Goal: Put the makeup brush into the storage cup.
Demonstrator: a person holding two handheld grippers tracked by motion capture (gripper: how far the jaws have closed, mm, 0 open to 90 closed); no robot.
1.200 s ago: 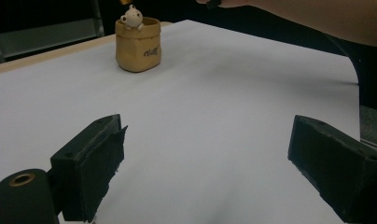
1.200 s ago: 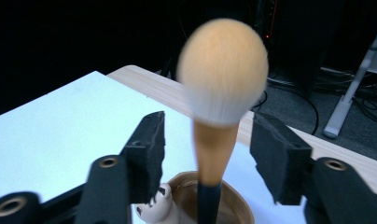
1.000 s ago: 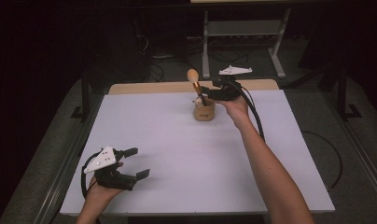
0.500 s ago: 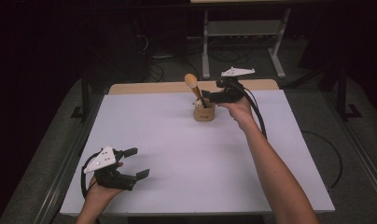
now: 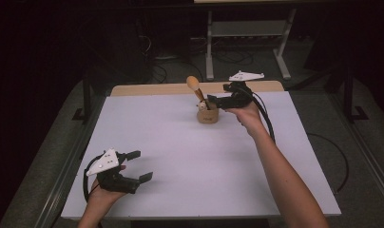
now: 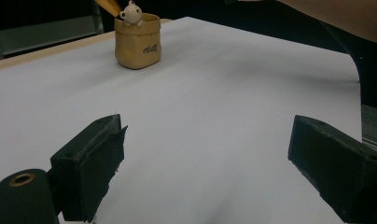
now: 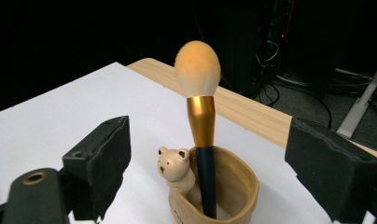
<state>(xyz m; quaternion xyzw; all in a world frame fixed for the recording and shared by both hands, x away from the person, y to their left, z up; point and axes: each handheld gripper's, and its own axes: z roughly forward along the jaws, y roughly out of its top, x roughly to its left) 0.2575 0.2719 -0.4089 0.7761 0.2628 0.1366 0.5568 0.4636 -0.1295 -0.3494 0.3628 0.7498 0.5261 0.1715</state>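
Note:
A makeup brush [image 5: 194,83] with a peach head, gold ferrule and dark handle stands in a small tan cup [image 5: 208,115] at the far middle of the white table [image 5: 190,156], leaning left. A little bear figure [image 7: 175,165] sits on the cup's rim [image 7: 240,179]. My right gripper [image 5: 214,101] is level with the cup, just right of it. Its jaws have just been opening and stand wide to either side of the brush [image 7: 198,70] without touching it. My left gripper [image 5: 140,166] rests open at the near left with nothing between its fingers [image 6: 95,163].
A wooden strip [image 5: 166,89] runs along the table's far edge. Beyond it lie a metal stand [image 5: 247,28] and cables on the dark floor. A black cable [image 5: 264,111] trails from the right gripper along the person's forearm.
The right gripper's jaws have spread apart off the brush handle, and the brush head has sunk slightly and leans left in the cup. The left gripper has not moved.

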